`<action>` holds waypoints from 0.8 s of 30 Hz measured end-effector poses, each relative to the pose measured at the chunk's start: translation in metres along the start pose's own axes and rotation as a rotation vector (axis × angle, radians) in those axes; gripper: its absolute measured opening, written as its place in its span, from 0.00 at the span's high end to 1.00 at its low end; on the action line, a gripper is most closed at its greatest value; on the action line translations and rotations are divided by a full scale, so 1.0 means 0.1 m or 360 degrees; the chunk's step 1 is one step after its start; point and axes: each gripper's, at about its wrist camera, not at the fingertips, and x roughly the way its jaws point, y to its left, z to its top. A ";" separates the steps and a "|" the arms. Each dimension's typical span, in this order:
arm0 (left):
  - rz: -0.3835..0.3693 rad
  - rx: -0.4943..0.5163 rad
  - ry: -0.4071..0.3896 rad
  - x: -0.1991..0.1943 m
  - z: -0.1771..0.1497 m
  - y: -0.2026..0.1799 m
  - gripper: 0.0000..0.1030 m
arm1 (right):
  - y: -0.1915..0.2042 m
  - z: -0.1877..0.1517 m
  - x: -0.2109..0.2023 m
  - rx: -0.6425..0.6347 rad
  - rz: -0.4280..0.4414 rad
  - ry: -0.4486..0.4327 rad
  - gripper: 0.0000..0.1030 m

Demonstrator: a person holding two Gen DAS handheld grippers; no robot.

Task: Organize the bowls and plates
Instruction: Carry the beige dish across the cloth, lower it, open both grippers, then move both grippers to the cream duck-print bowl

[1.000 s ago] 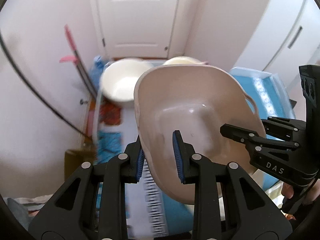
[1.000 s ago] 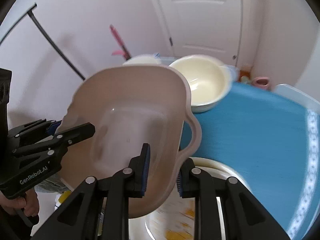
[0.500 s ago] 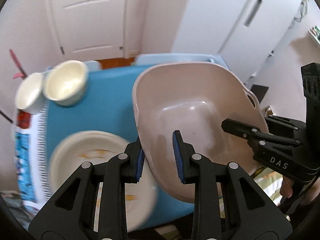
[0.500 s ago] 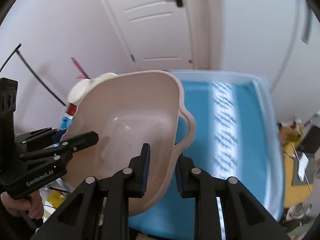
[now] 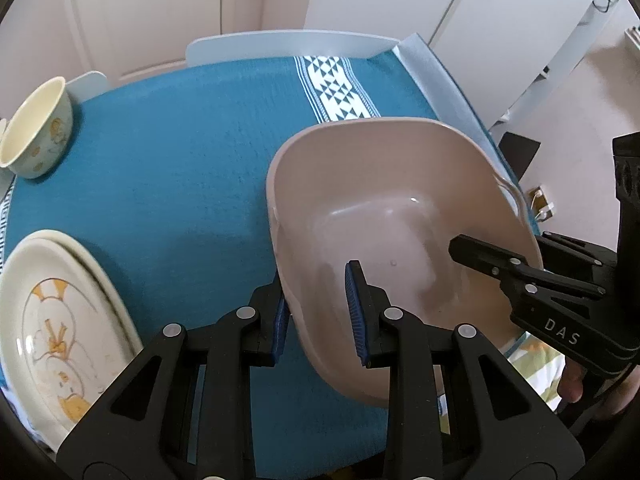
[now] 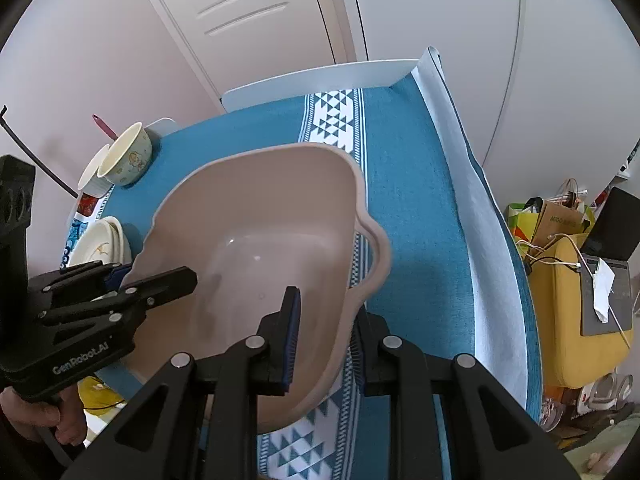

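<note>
You've got the basin (image 5: 384, 208) pinched by both grippers, left (image 5: 320, 312) and right (image 6: 326, 340), over the cloth (image 5: 180, 168); plates (image 5: 52, 320) and bowl (image 5: 36, 128) not yet loaded.

two close downward views, shared basin (image 5: 400, 208)

Left gripper (image 5: 320, 314), right gripper (image 6: 326, 336): fingers clamped, angled steeply downward.
</note>
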 end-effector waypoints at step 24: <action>0.0127 0.0067 0.0010 0.03 0.06 -0.04 0.14 | -0.26 0.00 0.01 0.0141 0.0056 -0.0044 0.47</action>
